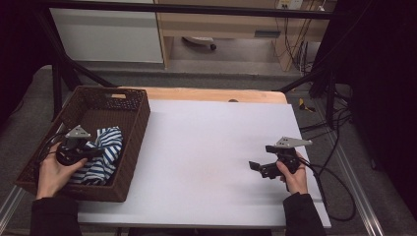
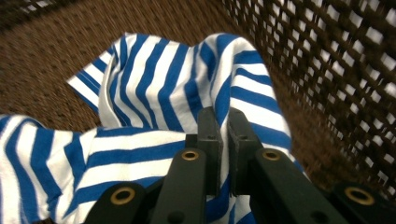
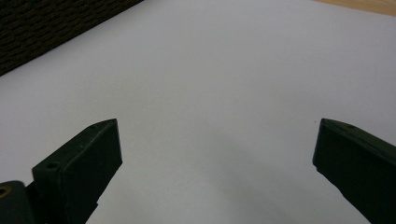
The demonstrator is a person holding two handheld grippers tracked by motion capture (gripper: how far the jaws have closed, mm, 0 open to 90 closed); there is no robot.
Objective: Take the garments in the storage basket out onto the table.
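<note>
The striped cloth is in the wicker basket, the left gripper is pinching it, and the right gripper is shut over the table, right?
Not quite: the right gripper is open, its jaws wide apart over the white table in the right gripper view. The rest holds.

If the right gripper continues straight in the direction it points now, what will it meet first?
Probably the white table surface: the right gripper, jaws open, tilts down toward it. Farther along stands the brown basket; depth is unclear.
</note>
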